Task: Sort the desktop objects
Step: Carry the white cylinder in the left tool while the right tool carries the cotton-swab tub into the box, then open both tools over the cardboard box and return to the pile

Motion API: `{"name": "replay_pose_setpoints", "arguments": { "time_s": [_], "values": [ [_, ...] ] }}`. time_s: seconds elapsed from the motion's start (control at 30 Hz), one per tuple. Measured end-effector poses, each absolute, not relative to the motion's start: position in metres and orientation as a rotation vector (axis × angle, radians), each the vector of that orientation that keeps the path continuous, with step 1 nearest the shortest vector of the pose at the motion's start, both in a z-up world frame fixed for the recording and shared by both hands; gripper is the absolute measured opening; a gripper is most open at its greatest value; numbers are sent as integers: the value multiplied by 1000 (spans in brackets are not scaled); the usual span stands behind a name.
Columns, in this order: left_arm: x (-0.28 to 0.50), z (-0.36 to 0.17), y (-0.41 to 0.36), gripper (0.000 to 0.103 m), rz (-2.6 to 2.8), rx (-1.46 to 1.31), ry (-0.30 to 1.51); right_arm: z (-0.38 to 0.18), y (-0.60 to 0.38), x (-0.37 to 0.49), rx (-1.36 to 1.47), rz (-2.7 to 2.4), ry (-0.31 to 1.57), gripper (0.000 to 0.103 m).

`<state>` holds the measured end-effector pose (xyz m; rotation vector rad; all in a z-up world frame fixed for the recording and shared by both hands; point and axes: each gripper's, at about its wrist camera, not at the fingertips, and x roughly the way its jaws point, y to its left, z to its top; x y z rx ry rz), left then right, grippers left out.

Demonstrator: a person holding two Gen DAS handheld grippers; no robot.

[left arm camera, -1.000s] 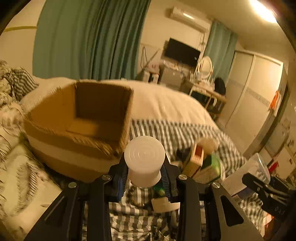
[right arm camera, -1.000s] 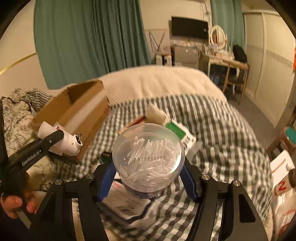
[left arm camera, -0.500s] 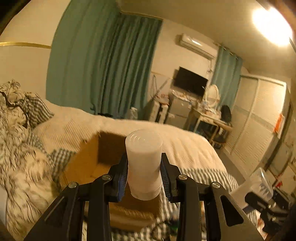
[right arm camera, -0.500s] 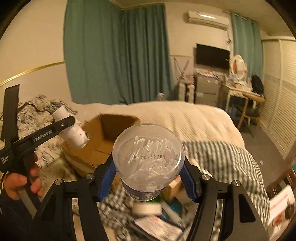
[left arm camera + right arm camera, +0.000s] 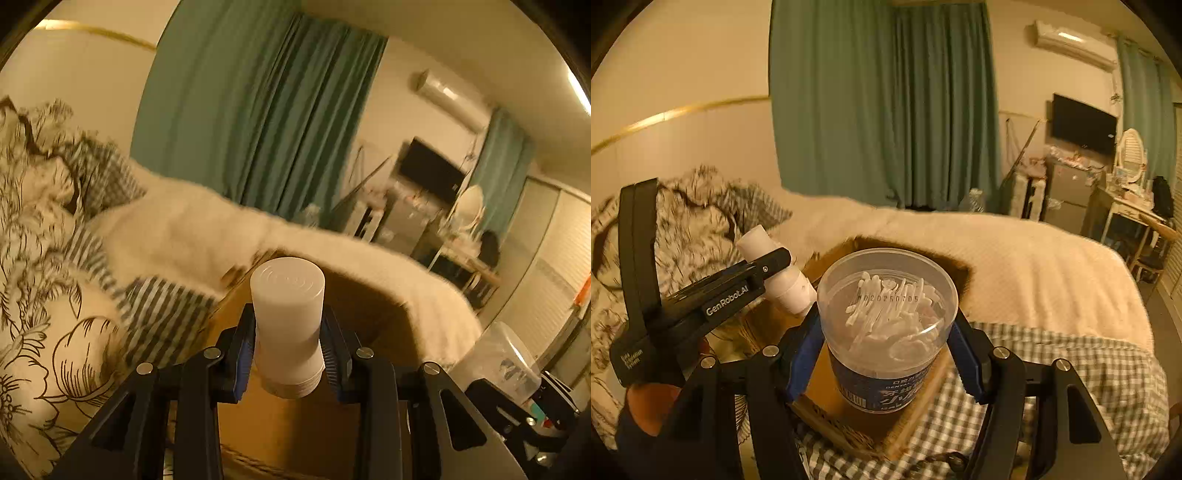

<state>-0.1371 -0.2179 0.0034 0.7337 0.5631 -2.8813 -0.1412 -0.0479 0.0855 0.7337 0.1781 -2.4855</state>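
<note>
My left gripper (image 5: 288,354) is shut on a white plastic bottle (image 5: 287,317), held over the open cardboard box (image 5: 369,325) on the bed. The left gripper (image 5: 775,275) and its bottle (image 5: 786,286) also show in the right wrist view, left of centre. My right gripper (image 5: 886,354) is shut on a clear tub of dental floss picks (image 5: 886,325) with a blue label, held above the box's (image 5: 846,406) near edge. That tub also shows in the left wrist view (image 5: 506,354) at the lower right.
The box rests on a bed with a checked sheet (image 5: 1052,373) and a cream blanket (image 5: 1015,258). Floral and checked pillows (image 5: 44,258) lie to the left. Green curtains (image 5: 886,103), a TV (image 5: 1084,123) and a cluttered desk (image 5: 1134,206) stand beyond.
Both grippers have moved forward and closer over the cardboard box, each still holding its object. The clutter on the sheet has dropped out of view.
</note>
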Motion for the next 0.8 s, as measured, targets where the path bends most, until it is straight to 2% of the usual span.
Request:
{"name": "replay_pose_setpoints", "arguments": {
  "time_s": [0.17,0.23,0.27,0.3,0.33,0.37,0.47,0.8],
  "values": [
    [-139,-11,-221,34,-2841,777,557,56,-70,-160,822,-2452,183,63],
    [-138,-13,-218,38,-2841,790,557,56,-70,-159,821,-2455,179,68],
    [-136,-13,-216,45,-2844,782,550,60,-68,-157,801,-2468,161,73],
    [-132,-10,-212,70,-2851,768,542,63,-65,-156,785,-2481,141,85],
    [-124,-8,-206,99,-2859,732,526,69,-61,-156,769,-2493,118,87],
    [-120,-6,-205,103,-2865,700,520,76,-53,-154,745,-2513,85,87],
    [-100,7,-190,103,-2938,579,482,96,-30,-141,706,-2565,68,87],
    [-57,26,-105,103,-3135,762,427,146,98,-73,696,-2793,62,87]
  ]
}}
